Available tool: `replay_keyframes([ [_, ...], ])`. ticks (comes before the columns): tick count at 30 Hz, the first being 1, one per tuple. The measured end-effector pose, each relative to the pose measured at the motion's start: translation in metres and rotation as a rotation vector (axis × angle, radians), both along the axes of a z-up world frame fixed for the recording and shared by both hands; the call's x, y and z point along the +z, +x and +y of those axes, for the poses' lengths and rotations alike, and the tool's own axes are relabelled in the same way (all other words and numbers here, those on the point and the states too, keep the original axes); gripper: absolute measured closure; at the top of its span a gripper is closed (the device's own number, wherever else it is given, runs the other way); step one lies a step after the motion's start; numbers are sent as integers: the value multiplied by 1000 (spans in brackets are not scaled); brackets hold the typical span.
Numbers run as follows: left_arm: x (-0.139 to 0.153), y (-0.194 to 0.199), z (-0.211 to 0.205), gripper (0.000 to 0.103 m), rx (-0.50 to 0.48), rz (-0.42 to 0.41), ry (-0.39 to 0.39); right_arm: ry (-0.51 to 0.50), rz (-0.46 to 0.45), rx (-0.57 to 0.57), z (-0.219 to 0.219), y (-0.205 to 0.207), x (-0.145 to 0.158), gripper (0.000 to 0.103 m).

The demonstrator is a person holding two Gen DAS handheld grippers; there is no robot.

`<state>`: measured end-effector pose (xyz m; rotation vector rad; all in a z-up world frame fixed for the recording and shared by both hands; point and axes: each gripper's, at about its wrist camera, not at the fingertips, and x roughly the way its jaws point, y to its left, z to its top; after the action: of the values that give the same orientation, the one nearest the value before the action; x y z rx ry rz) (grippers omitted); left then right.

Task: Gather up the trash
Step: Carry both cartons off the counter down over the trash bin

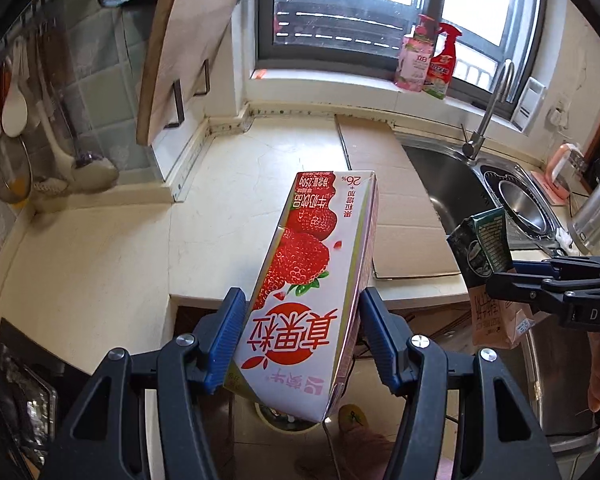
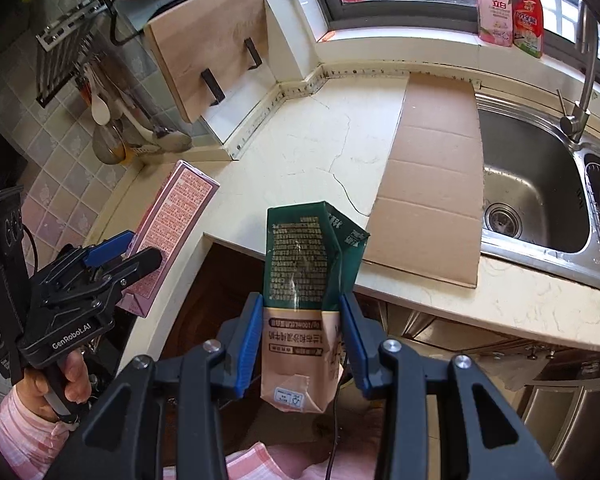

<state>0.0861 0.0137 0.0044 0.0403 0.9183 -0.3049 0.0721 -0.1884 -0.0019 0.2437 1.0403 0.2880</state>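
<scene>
Strawberry milk carton: white with red fruit print, clamped between the blue pads of the left gripper, held in the air past the front edge of the cream countertop, its far end tilted up. In the right wrist view the same carton shows its pink printed back, with the left gripper closed on it and a hand in a pink checked sleeve on the handle.

Green and beige milk carton: crumpled, top torn open, pinched between the blue pads of the right gripper, also held clear of the counter edge, over the dark cabinet front. In the left wrist view it hangs to the right of the strawberry carton, the two cartons apart, gripped by the right gripper.

Surroundings:
- flattened cardboard sheet lying on the counter, just beside the stainless steel sink;
- faucet behind the sink;
- pink refill pouch and red spray bottle on the windowsill, touching;
- wooden cutting board in a wall rack;
- ladles and spoons hanging against the tiled wall.
</scene>
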Motion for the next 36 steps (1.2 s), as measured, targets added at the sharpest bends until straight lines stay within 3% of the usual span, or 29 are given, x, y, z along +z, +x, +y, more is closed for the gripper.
replay_keyframes([
  [5,-29,22,1,46,51,34,-6,-11,46,5,3,24,-24,64],
  [15,-54,45,-8,46,59,83,-26,-24,70,103,15,49,-36,64],
  [22,-100,32,-7,46,90,166,-10,-27,181,210,39,48,-90,64],
  [30,-205,6,-1,46,129,352,31,-43,275,280,66,27,-186,64],
  [36,-285,-3,11,46,203,434,25,-95,267,292,87,21,-254,64],
])
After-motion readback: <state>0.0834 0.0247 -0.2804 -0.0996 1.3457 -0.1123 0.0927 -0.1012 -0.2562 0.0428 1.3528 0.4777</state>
